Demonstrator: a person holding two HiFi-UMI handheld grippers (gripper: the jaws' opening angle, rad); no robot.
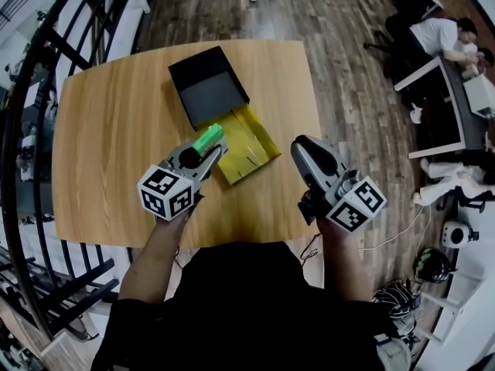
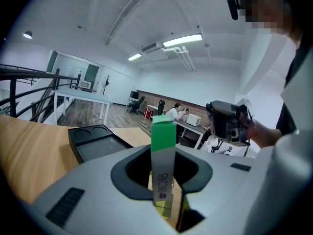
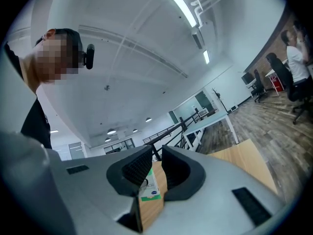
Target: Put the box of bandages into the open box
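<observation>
The box of bandages (image 1: pixel 208 139), green with a white side, stands gripped between the jaws of my left gripper (image 1: pixel 213 147). It hangs over the near left edge of the open yellow box (image 1: pixel 254 139) on the wooden table (image 1: pixel 116 145). In the left gripper view the bandage box (image 2: pixel 163 136) rises upright between the jaws of the left gripper (image 2: pixel 164 180). My right gripper (image 1: pixel 303 151) hovers to the right of the yellow box, jaws a little apart and nothing between them. Through the narrow gap of the right gripper (image 3: pixel 155 158) the bandage box (image 3: pixel 149 187) shows farther off.
A black tray-like box (image 1: pixel 207 83) lies on the table just behind the yellow box, and it also shows as the black tray (image 2: pixel 95 141) in the left gripper view. A black railing (image 1: pixel 31 130) runs along the left. People sit at desks (image 1: pixel 441 60) at the far right.
</observation>
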